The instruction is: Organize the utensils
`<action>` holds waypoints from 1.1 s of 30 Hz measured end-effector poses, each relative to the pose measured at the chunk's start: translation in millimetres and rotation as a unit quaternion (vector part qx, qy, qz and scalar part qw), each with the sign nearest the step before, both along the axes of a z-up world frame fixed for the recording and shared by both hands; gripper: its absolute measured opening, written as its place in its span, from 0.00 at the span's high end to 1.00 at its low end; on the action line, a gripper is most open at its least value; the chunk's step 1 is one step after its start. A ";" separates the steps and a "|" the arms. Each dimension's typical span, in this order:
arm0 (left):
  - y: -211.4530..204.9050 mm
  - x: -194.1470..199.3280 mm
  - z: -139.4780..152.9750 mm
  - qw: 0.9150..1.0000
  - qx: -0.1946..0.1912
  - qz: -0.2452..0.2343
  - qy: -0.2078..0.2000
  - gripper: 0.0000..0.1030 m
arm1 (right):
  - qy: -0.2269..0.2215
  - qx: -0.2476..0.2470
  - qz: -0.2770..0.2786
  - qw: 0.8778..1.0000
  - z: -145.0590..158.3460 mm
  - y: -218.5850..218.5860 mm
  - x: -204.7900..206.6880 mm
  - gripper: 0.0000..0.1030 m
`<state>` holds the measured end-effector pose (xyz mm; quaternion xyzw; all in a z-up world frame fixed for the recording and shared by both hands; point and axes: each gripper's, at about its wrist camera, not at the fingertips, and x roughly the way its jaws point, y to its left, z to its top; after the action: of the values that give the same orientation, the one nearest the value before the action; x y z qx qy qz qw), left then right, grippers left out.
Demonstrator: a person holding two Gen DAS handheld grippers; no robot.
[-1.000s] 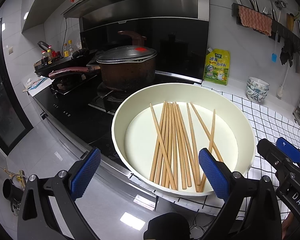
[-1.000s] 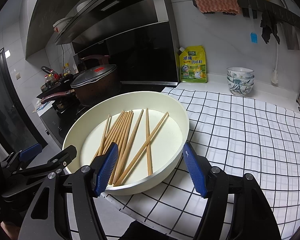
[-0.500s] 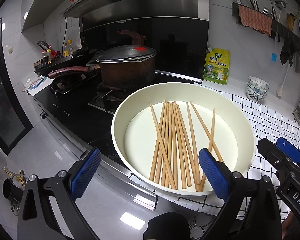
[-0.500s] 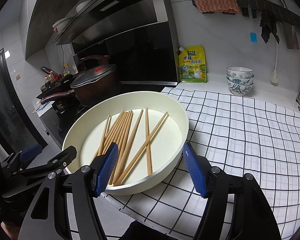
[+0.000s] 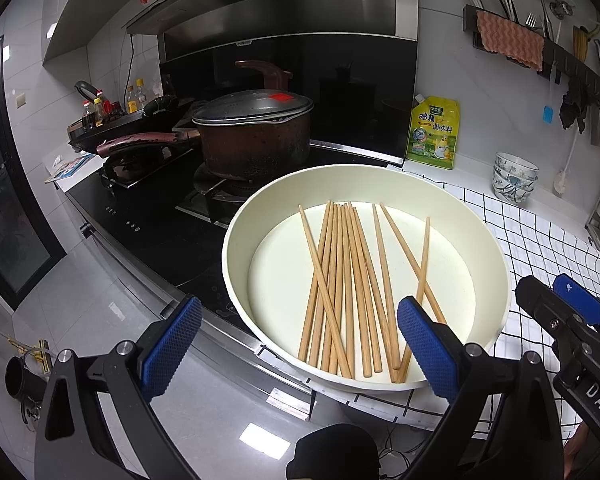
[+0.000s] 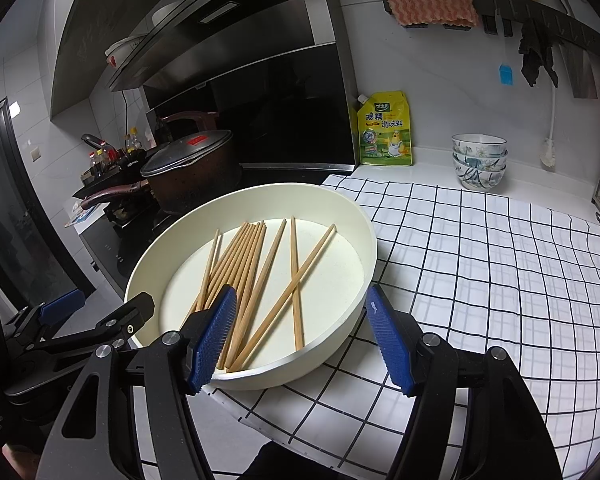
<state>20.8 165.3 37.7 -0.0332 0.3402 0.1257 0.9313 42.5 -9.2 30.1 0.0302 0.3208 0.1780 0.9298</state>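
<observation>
Nothing is shifting since a second ago: I am hovering both grippers, left [image 5: 298, 346] and right [image 6: 300, 336], fingers spread and empty, before the wooden chopsticks [image 5: 350, 280] in the cream pan [image 5: 236, 240], and should be pinching one strayed stick crosswise.

cream dish [image 5: 236, 240]; tan chopsticks [image 5: 342, 280]

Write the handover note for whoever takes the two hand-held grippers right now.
Left hand-held gripper: open, empty, hovering at the near rim of the cream pan.
Right hand-held gripper: open, empty, at the pan's near edge.
Chopsticks: all loose in the pan, most roughly parallel, a few crossed. The pan sits on the checked mat beside the stove.
Done: nothing gripped or sorted yet.
Left: gather the chopsticks and put them away; the wall rack already holds utensils.
</observation>
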 end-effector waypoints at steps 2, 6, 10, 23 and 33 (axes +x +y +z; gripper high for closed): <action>-0.1 -0.3 0.0 1.000 0.000 0.000 0.000 0.06 | 0.000 0.000 0.000 1.000 0.0 0.1 0.0 0.37; -0.7 0.0 -1.1 1.000 -0.001 0.000 -0.001 0.06 | 0.000 0.000 0.000 1.000 -0.1 0.1 -0.1 0.37; -0.9 0.2 -1.2 1.000 0.000 -0.001 0.001 0.06 | 0.000 0.000 0.000 1.000 0.0 0.4 -0.1 0.37; -2.1 1.2 -2.0 1.000 -0.002 -0.003 0.002 0.06 | 0.000 0.000 0.000 1.000 0.0 -0.5 0.6 0.37; -1.3 1.5 -1.7 1.000 -0.002 -0.003 0.004 0.06 | 0.000 0.001 0.000 1.000 0.3 -0.5 0.5 0.37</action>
<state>22.3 164.0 36.0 -0.0333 0.3438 0.1221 0.9305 43.0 -9.8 30.4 0.0306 0.3205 0.1786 0.9298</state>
